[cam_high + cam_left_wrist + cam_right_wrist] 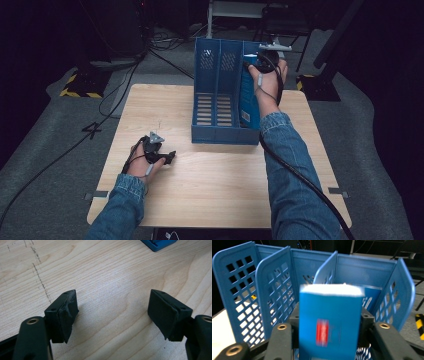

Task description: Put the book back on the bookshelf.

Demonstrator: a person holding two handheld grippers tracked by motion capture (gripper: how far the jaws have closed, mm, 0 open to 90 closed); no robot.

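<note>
In the high view, the right gripper (266, 59) sits at the upper centre-right of the frame, over the rightmost slot of a blue plastic file organizer (218, 95) that stands on a pale wooden table (215, 175). It holds a blue book (248, 97) upright, long axis running down into that slot, so the book lies straight below the jaws. The left gripper (167, 157) rests on the table at centre-left, well apart from the organizer; the right hand is plainly the nearer one.

In the left gripper view, the two black jaws stand wide apart with nothing between them, over bare, finely grained wood; their pads look worn and ragged. A corner of the organizer (160, 244) shows at the upper right.

In the right gripper view, the jaws are clamped on either side of the book (329, 320), a smooth blue cover with a red label and white page edge on top. Behind it rise the organizer's perforated, grid-holed dividers (274, 290); another blue item already stands in the right slot.
</note>
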